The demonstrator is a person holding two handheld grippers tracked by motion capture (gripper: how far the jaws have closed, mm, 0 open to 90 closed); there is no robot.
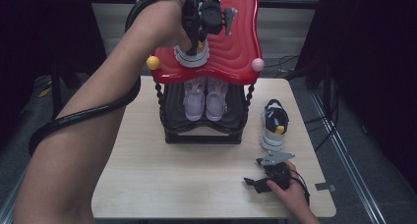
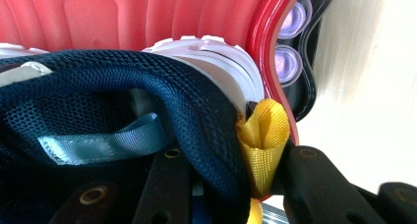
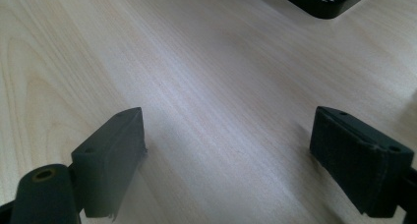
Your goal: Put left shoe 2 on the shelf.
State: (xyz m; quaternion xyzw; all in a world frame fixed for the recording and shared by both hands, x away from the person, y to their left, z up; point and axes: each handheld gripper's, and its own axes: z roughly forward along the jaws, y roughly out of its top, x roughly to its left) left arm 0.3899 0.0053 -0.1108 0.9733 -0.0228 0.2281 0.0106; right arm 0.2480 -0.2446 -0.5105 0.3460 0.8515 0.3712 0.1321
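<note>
A navy mesh shoe (image 1: 192, 57) with a white sole rests on the red top shelf (image 1: 236, 52) of a two-tier rack. My left gripper (image 1: 196, 42) is shut on its heel from above. In the left gripper view the jaws clamp the navy heel collar (image 2: 123, 86) beside a yellow pull tab (image 2: 263, 140), with my left gripper (image 2: 236, 184) around them. The matching shoe (image 1: 273, 126) stands on the table to the right of the rack. My right gripper (image 1: 258, 183) lies low over the table near its front right, open and with nothing in it (image 3: 228, 160).
A pair of lilac shoes (image 1: 205, 98) sits on the rack's black lower shelf (image 1: 174, 106); their toes (image 2: 290, 37) peek past the red shelf edge. The rack's black base corner (image 3: 324, 0) lies ahead of the right gripper. The wooden table (image 1: 162, 170) spreads bare in front.
</note>
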